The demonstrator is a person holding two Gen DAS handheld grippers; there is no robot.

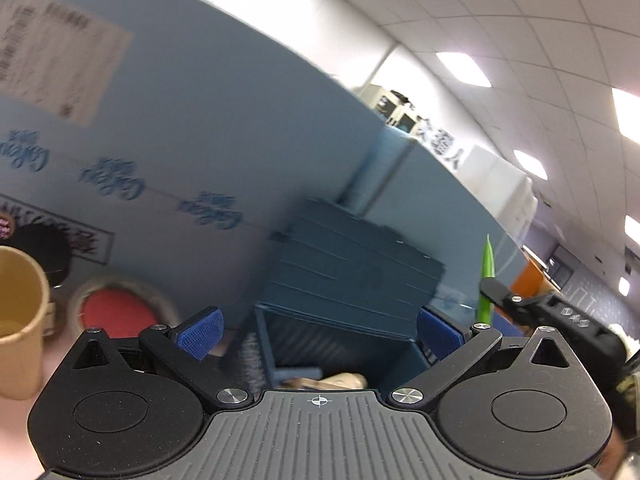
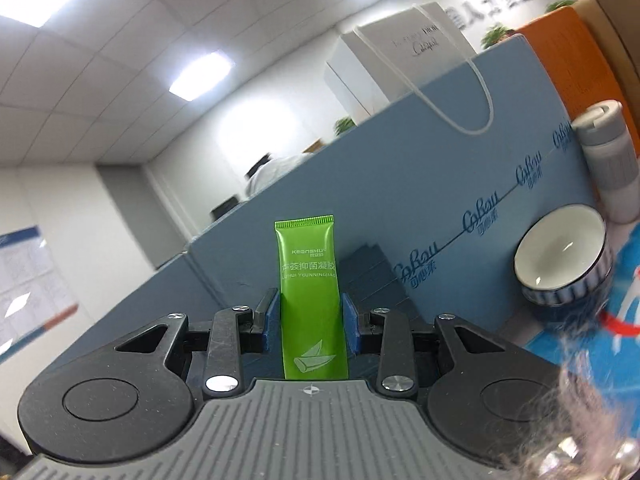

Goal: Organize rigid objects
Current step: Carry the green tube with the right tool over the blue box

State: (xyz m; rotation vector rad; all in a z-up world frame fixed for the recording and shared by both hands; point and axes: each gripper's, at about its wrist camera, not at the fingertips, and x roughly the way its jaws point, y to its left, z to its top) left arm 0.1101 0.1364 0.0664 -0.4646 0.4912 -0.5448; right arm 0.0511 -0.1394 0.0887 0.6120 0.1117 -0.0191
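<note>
My right gripper (image 2: 310,320) is shut on a green tube (image 2: 310,280) and holds it upright, crimped end up. The tube also shows edge-on in the left wrist view (image 1: 487,276), held by the right gripper (image 1: 496,292) at the right. My left gripper (image 1: 318,332) is open and empty. It sits just above a dark blue slatted storage box (image 1: 352,276) whose open compartment holds pale objects (image 1: 344,381). The box also shows behind the tube in the right wrist view (image 2: 372,280).
A large light blue carton (image 1: 200,128) stands behind everything. In the left wrist view a brown paper cup (image 1: 18,316), a tape roll with red centre (image 1: 116,312) and a dark round object (image 1: 44,252) stand at left. In the right wrist view a white-and-blue bowl (image 2: 560,256) and a grey bottle (image 2: 608,160) stand at right.
</note>
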